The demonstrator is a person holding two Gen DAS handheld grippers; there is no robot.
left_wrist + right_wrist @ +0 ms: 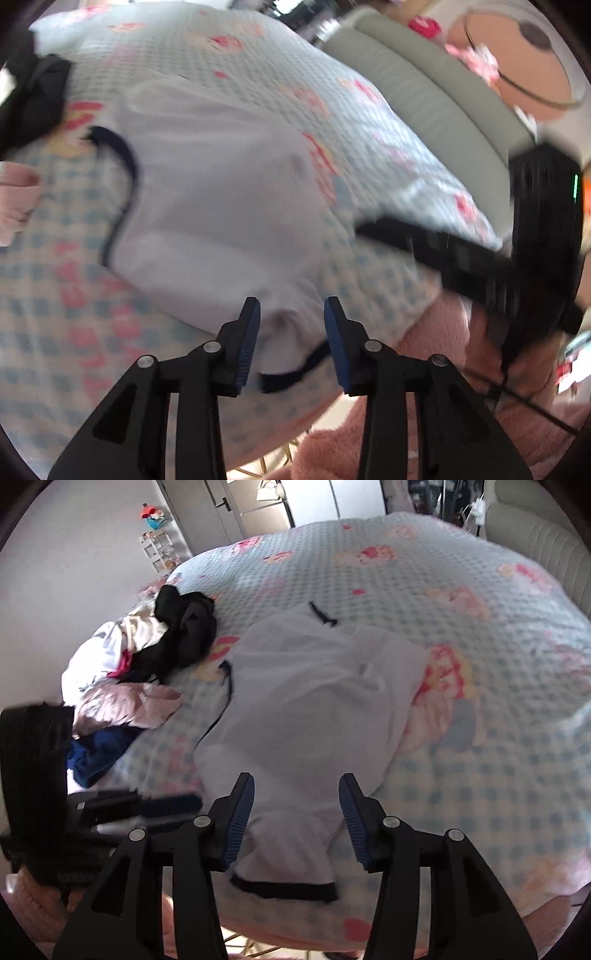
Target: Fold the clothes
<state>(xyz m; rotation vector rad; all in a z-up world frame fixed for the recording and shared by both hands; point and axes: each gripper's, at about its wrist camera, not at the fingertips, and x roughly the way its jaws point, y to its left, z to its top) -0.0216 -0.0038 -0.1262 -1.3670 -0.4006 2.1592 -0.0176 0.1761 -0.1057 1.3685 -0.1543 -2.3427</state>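
I see a thin white garment with narrow dark-navy trim [306, 709] lying rumpled on the checked blue-and-white quilted bedspread with pink cartoon prints [480, 775], its banded hem nearest me. My left gripper [291, 325] has its ribbed blue pads parted, empty, hovering over the garment's near edge. My right gripper [296, 805] is spread wider, also holding nothing, with the soft cloth showing between its fingers. A heap of black, cream, pink and blue clothes [147, 657] sits crumpled beside the garment. A padded grey-green headboard [424, 85] runs along the bed's far side.
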